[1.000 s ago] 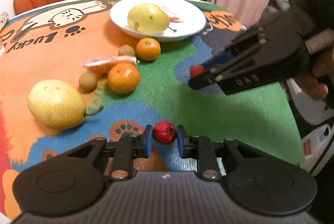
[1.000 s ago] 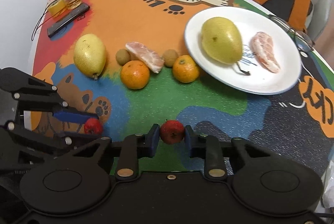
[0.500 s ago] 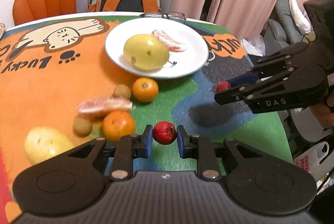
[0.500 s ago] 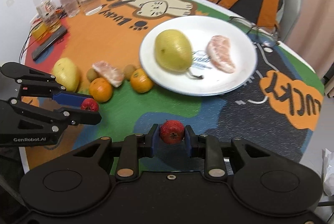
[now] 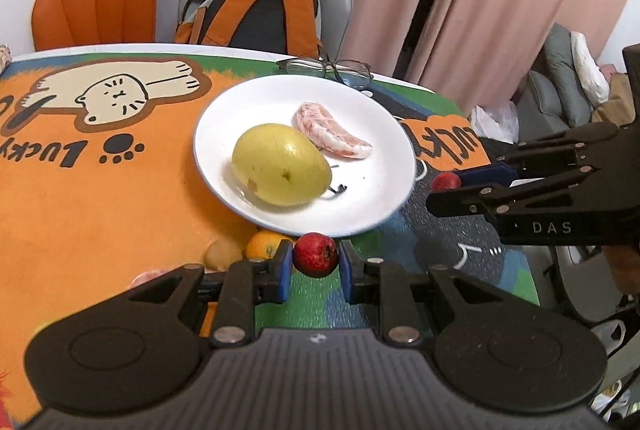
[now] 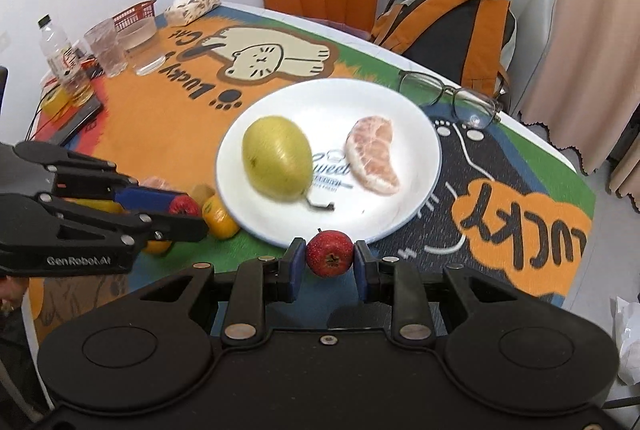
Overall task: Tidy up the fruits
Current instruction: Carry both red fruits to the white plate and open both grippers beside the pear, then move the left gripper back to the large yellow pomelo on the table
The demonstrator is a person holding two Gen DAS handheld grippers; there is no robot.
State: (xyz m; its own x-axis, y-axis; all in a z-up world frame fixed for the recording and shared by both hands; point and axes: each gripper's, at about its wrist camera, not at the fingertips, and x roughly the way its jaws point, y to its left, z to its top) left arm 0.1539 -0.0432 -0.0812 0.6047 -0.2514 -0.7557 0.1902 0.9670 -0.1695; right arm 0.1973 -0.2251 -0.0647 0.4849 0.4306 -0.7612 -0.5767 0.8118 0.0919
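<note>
My left gripper (image 5: 314,266) is shut on a small red fruit (image 5: 315,254), held above the table just short of the near rim of the white plate (image 5: 372,205). My right gripper (image 6: 329,266) is shut on another small red fruit (image 6: 330,252), also just short of the plate's rim (image 6: 416,205). The plate holds a yellow pear (image 5: 280,163) and a peeled citrus segment (image 5: 332,135). Each gripper shows in the other's view: the right one (image 5: 444,187) beside the plate, the left one (image 6: 188,209) left of it.
An orange (image 6: 218,218), a small brown fruit (image 5: 220,254) and a citrus segment (image 6: 158,183) lie on the table left of the plate. Glasses (image 6: 452,95) lie behind it. Cups, a bottle (image 6: 54,47) and a phone (image 6: 76,119) stand at the far left. Chairs and a backpack (image 5: 256,13) are behind.
Both grippers, each still holding its red fruit, have moved forward over the table towards the plate, which now fills the middle of both views. The loose fruits have slid behind the fingers.
</note>
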